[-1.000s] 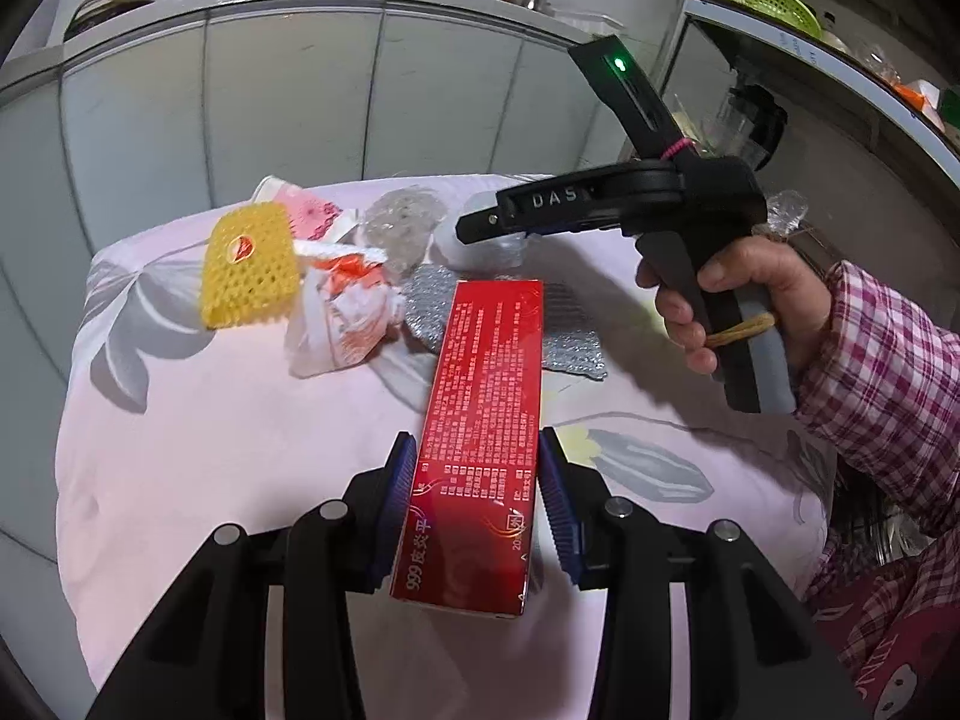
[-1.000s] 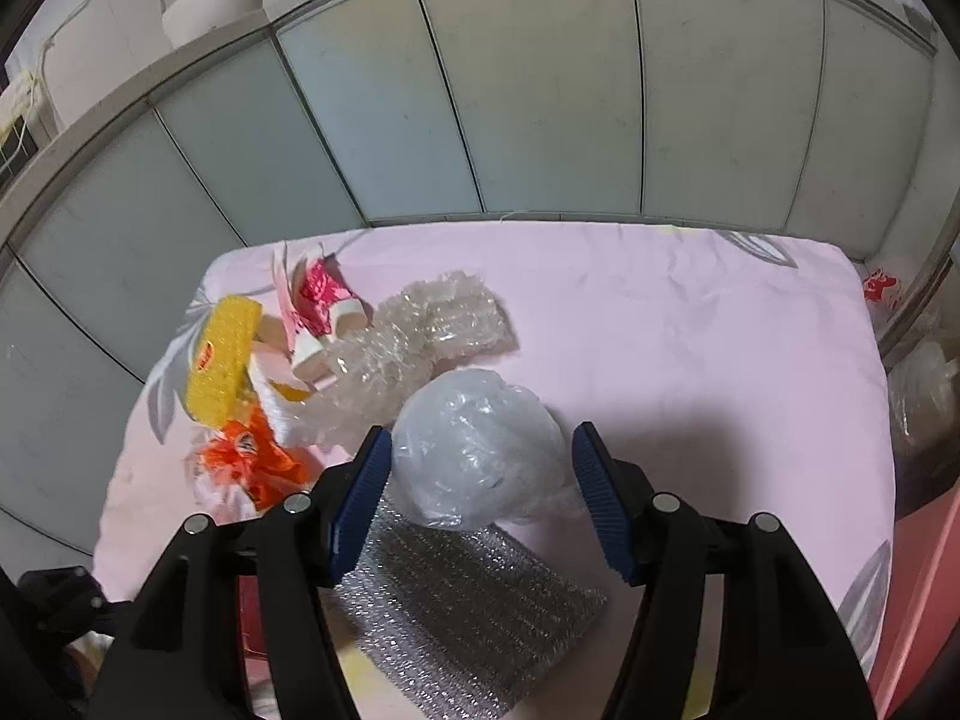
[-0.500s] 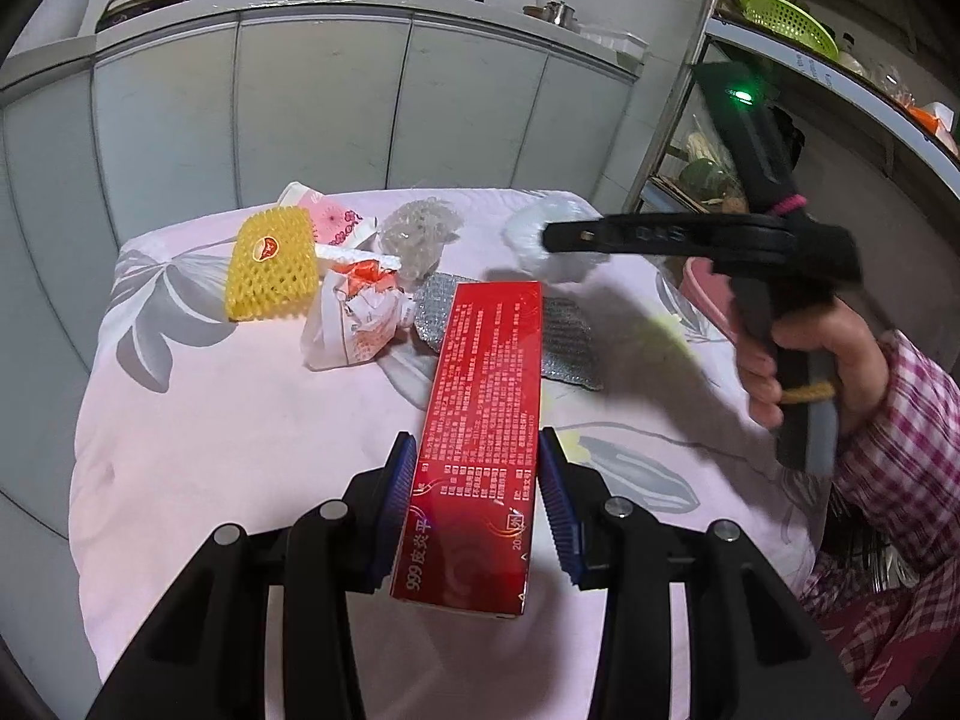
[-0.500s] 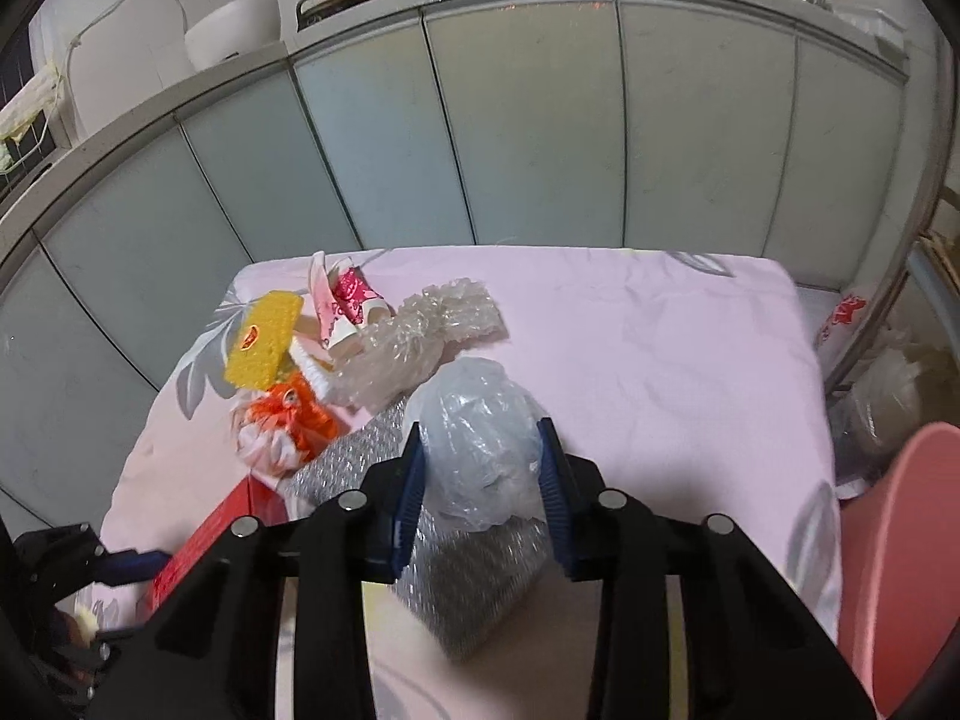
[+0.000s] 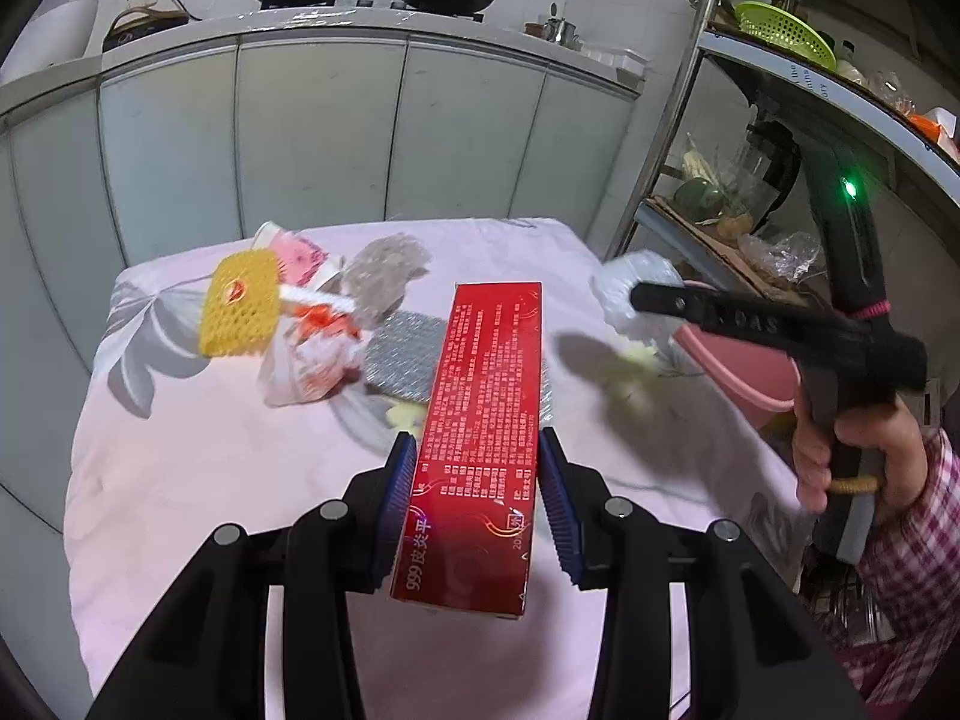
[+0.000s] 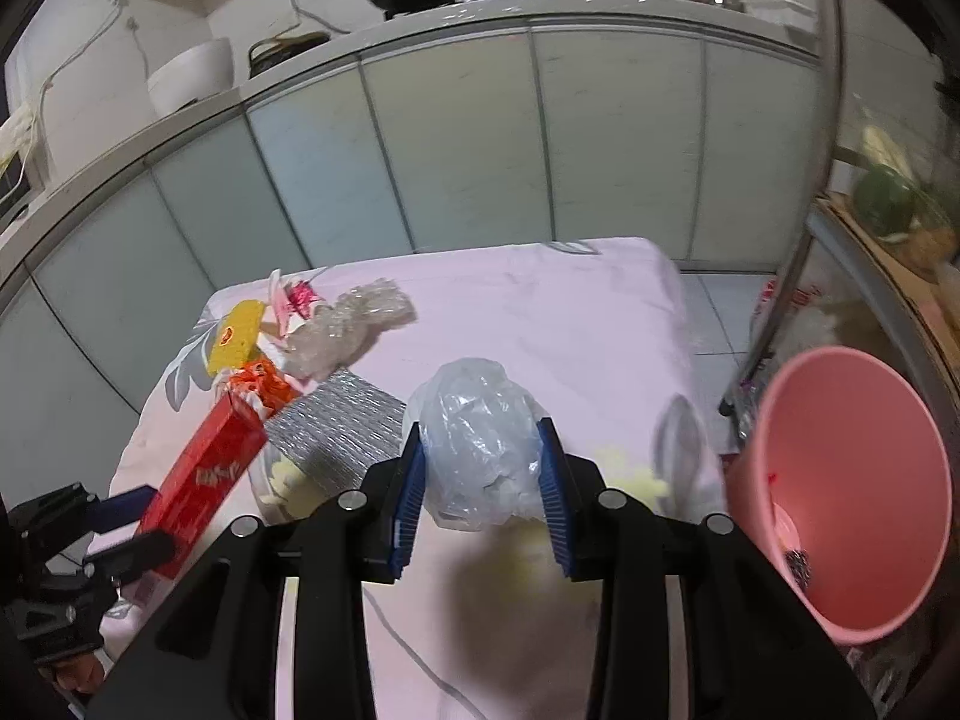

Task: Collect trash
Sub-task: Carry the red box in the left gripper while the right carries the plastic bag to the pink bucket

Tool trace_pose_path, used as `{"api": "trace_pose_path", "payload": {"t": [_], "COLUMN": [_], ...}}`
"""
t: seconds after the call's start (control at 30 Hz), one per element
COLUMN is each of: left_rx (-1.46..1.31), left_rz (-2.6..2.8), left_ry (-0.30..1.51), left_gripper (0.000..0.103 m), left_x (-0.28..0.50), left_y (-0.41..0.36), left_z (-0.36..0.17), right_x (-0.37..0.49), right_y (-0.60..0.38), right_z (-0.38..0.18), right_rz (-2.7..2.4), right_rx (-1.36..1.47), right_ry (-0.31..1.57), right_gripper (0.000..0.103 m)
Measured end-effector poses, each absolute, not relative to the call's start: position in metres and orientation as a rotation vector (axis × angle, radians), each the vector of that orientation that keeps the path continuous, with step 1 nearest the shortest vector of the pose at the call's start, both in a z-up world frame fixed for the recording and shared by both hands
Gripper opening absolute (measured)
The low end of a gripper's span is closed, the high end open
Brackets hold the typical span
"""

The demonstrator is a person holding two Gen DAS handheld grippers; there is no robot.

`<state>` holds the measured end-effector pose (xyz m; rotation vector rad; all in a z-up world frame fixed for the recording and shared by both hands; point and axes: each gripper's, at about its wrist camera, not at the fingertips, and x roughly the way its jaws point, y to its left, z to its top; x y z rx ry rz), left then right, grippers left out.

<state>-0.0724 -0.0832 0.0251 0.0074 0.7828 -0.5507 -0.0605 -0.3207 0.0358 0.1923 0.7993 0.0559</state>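
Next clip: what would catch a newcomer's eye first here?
The long red box clamped in the left gripper, raised over the pink tablecloth. Next, the crumpled clear plastic bag squeezed in the right gripper, just left of the pink bucket standing off the table's right edge.

Both wrist cams look steeply down, close; share pink-clothed table (image 5: 198, 480) w/ trash.

Trash heap (image 5: 312, 324) crowds table's far left; right half of pink cloth (image 6: 540, 312) bare (bin (image 6: 852, 540) beyond edge).
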Motion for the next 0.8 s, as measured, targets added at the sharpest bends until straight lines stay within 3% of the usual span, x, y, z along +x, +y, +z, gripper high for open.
{"api": "trace_pose_path", "payload": {"t": [0.8], "left_rx": [0.081], "left_rz": [-0.648], "left_ry": [0.734], "left_gripper": [0.04], "left_x": [-0.06], "left_y": [-0.225], "left_z": [0.052], "right_x": [-0.136], "right_y": [-0.435], "right_z": [0.03], "right_rz": [-0.198], "right_rx": [0.323], "right_ry": [0.753], "right_gripper": [0.036]}}
